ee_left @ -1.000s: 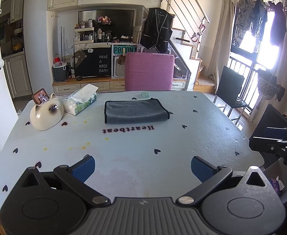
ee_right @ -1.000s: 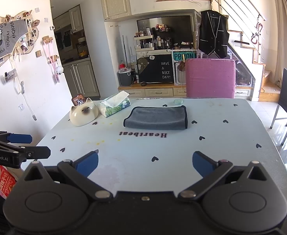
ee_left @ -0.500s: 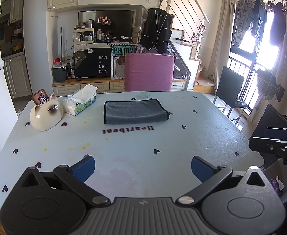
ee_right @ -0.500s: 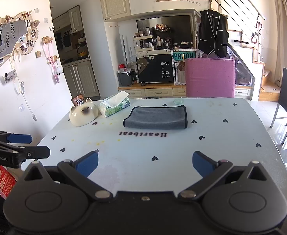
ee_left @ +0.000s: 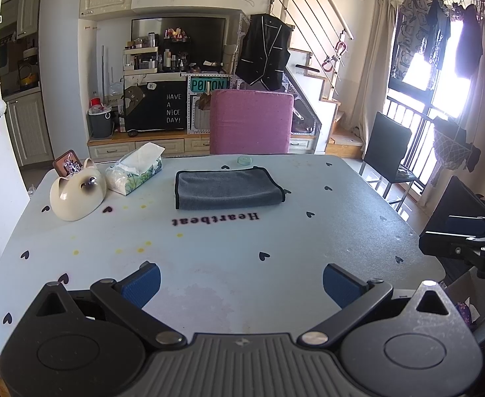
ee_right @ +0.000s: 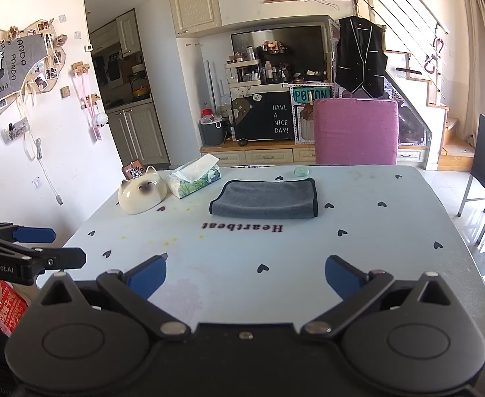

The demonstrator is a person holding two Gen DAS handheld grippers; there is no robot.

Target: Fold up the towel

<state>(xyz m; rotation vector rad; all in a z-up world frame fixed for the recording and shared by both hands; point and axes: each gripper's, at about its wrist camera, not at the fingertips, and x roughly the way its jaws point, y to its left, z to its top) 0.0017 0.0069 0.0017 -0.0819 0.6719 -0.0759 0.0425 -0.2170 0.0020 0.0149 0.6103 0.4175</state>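
A grey towel (ee_left: 226,189) with a dark hem lies folded flat on the far half of the pale blue table (ee_left: 209,251), behind the printed word "Heartbeat". It also shows in the right wrist view (ee_right: 266,199). My left gripper (ee_left: 241,283) is open and empty, held above the table's near edge, far from the towel. My right gripper (ee_right: 245,279) is open and empty, also above the near edge. Each gripper shows in the other's view at the side, the right one (ee_left: 464,241) and the left one (ee_right: 27,248).
A cat-shaped ceramic bowl (ee_left: 77,192) and a tissue pack (ee_left: 136,173) stand at the far left of the table. A small round dish (ee_left: 245,160) sits behind the towel. A pink chair (ee_left: 250,120) stands at the far edge, a black chair (ee_left: 387,152) at the right.
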